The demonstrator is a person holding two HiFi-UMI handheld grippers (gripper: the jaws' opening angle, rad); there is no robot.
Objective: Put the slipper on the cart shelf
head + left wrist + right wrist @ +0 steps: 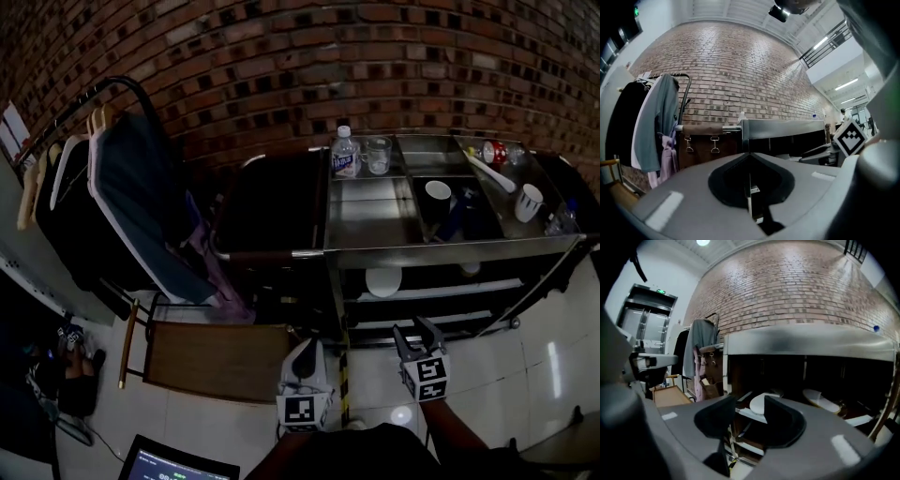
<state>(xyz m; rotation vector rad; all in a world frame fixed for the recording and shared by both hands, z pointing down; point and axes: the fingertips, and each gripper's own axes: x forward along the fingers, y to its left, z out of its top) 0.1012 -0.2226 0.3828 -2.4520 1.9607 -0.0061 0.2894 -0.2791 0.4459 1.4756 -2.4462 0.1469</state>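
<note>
A white slipper lies on the middle shelf of the steel cart, and a second white one lies further right on that shelf. In the right gripper view, both slippers rest on the shelf ahead. My right gripper hovers in front of the cart, a short way off the shelf, open with nothing between its jaws. My left gripper is held low beside it, left of the cart's shelves, shut and empty.
The cart top holds a water bottle, a glass and two cups. A clothes rack with hanging garments stands at the left, with a wooden stool below it. A brown bag hangs from the cart handle.
</note>
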